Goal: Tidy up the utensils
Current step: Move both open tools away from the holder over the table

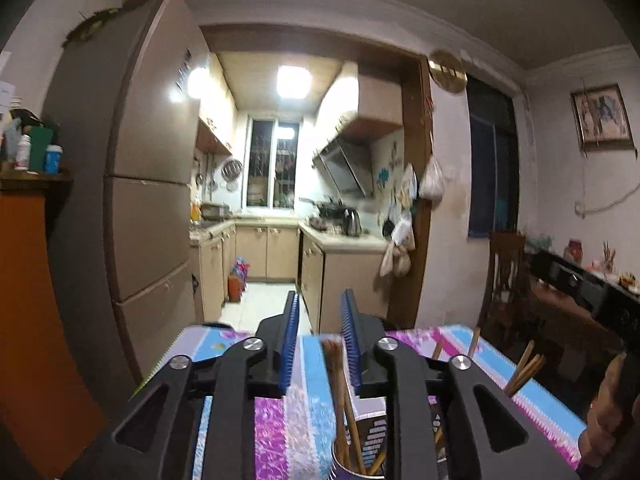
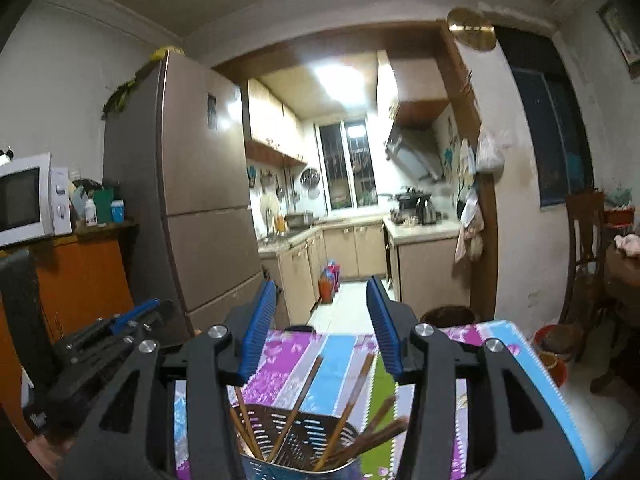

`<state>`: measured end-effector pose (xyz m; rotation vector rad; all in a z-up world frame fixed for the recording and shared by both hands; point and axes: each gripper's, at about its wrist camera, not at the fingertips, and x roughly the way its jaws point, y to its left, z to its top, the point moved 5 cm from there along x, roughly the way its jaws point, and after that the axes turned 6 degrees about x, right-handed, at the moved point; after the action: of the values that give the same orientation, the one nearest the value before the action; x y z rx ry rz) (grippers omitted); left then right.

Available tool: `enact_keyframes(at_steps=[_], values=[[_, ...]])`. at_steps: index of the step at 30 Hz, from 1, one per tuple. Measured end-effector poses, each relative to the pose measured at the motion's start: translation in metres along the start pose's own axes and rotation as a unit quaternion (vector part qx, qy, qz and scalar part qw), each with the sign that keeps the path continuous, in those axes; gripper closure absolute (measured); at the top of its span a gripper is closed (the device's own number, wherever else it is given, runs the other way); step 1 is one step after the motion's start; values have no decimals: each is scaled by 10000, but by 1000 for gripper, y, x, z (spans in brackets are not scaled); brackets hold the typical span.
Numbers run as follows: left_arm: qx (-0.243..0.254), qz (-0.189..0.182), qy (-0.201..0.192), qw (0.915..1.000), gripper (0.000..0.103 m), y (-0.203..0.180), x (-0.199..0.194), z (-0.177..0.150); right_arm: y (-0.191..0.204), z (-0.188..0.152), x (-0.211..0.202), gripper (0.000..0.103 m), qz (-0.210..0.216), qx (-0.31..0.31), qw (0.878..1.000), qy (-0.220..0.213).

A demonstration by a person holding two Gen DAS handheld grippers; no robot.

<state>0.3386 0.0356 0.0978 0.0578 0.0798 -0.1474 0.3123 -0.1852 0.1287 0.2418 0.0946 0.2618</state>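
At the left, the left tongs (image 1: 319, 320) are released, their blue pads apart with nothing between them, above the striped cloth of the bench (image 1: 308, 412). Below them a perforated metal holder (image 2: 298, 438) stands on the bench and contains the wooden chopsticks (image 2: 348, 404), which lean outward at varied angles. At the right, the right tongs (image 2: 322, 308) are likewise released, positioned above the holder, clear of the chopsticks.
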Motion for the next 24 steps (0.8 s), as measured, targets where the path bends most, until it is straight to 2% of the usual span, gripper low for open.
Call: enact_keyframes(at_steps=[3,6,9,11,13,15,18,20,22,24], values=[[-53,171,-314,9993,72,8,-24,17,-8,13,-21,57,-7,36,9998,-220],[-43,363,-625,9974,70,17,-55,31,-18,25,-45,40,-80,104,9988,-467],[16,554,-826,9950,63,23,-81,39,-31,34,-69,34,-91,232,9976,-647],[115,697,-937,9931,57,26,-101,41,-40,38,-89,27,-161,294,9965,-761],[223,913,-1020,9903,40,30,-122,39,-49,38,-111,17,-218,345,9951,-903],[347,1165,-1072,9868,30,33,-146,31,-54,36,-129,6,-315,378,9937,-1003],[449,1397,-896,9851,21,33,-167,9,-64,23,-159,5,-438,444,9922,-1076],[492,1440,-655,9862,20,31,-177,-13,-72,10,-177,5,-445,510,9925,-1016],[554,1371,-192,9888,20,26,-184,-47,-83,-1,-195,5,-411,631,9925,-961],[665,1460,181,9869,20,23,-187,-77,-99,-13,-212,5,-477,725,9918,-941]])
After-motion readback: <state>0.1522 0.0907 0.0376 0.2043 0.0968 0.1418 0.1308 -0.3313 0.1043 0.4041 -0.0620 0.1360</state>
